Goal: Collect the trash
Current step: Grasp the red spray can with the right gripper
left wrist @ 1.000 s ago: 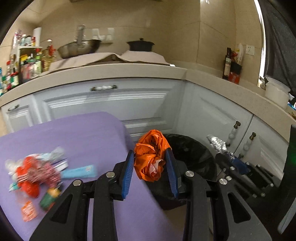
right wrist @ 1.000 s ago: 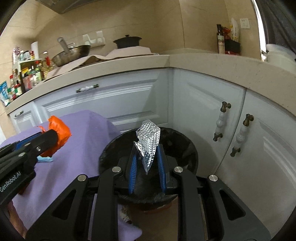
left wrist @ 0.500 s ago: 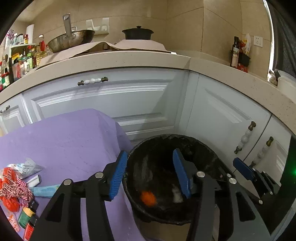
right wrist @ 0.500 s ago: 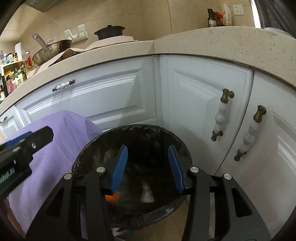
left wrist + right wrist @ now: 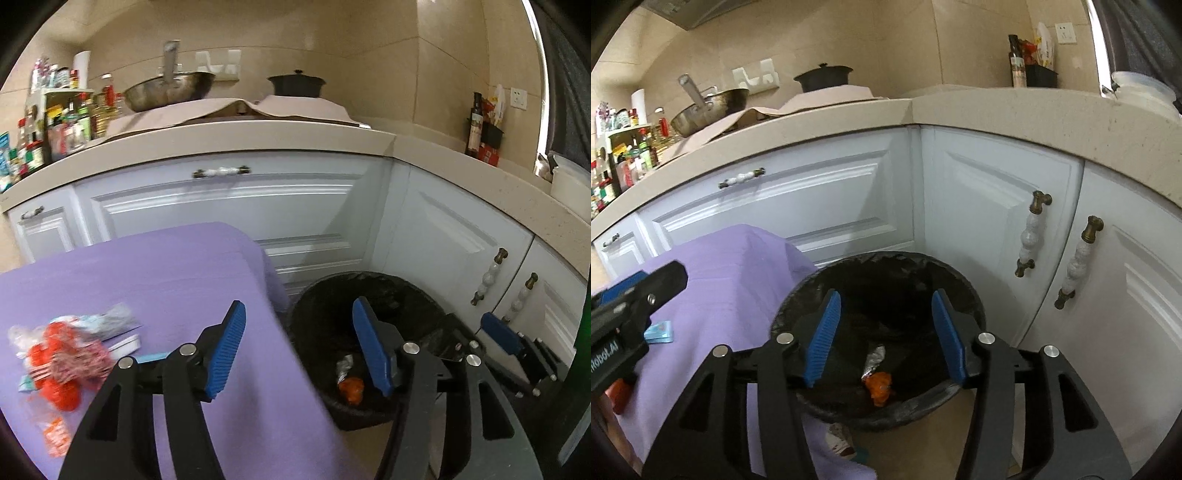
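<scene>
Two claws hang empty and spread wide beside a round black bin lined with a black plastic bag (image 5: 882, 332). The right claw (image 5: 884, 330) sits directly above the bin's mouth, its blue ribbed pads parted with nothing between them. The left claw (image 5: 297, 349) is likewise released, one pad over the right edge of the purple-covered worktop (image 5: 147, 273) and the other over the bin (image 5: 369, 332), which stands on the floor just beside that edge, in front of the white cabinet doors (image 5: 997, 206). Down in the bin lie a crumpled orange wrapper (image 5: 881, 384) and a crinkled silver foil piece (image 5: 874, 359), touching each other; the same pair shows in the left wrist view as the orange wrapper (image 5: 351, 387) with the foil (image 5: 344, 363) just above it. Near the left edge of the worktop a loose cluster of trash remains: a red-and-white checked bundle with red pieces (image 5: 70, 365), a clear plastic wrapper (image 5: 114, 317), a light blue flat packet (image 5: 151, 358) and a small orange sachet (image 5: 55, 435). The items overlap or touch and are blurred. In the right wrist view the black body of the left claw (image 5: 639, 295) reaches in over the purple cloth, with the light blue packet (image 5: 659, 330) just beneath it.
</scene>
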`<action>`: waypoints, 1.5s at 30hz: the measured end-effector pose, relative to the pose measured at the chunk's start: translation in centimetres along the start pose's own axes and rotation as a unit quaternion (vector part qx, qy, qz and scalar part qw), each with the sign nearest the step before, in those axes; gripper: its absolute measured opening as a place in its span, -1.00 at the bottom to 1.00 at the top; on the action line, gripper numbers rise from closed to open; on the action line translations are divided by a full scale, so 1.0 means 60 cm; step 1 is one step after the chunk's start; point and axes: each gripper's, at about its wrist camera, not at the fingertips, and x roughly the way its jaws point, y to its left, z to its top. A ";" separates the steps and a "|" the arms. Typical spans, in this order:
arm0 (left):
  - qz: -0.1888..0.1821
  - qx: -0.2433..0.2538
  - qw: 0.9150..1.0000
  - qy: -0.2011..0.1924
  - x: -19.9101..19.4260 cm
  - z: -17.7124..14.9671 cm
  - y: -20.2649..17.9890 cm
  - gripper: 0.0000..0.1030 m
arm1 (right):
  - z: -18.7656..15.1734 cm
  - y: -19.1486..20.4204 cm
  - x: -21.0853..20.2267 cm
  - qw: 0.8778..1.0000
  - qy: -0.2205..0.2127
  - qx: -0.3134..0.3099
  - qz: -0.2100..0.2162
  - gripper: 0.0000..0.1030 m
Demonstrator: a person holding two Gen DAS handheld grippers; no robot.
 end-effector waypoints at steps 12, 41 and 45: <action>0.069 -0.039 0.997 0.003 -0.108 -0.061 0.163 0.22 | -0.029 0.135 -0.080 0.997 0.006 -0.016 0.069 -0.01; 0.178 -0.140 0.974 0.026 -0.217 -0.178 0.425 0.24 | -0.149 0.417 -0.085 0.974 0.121 -0.140 0.133 -0.05; 0.168 -0.141 0.975 0.026 -0.212 -0.177 0.420 0.28 | -0.150 0.401 -0.078 0.973 0.130 -0.136 0.131 -0.45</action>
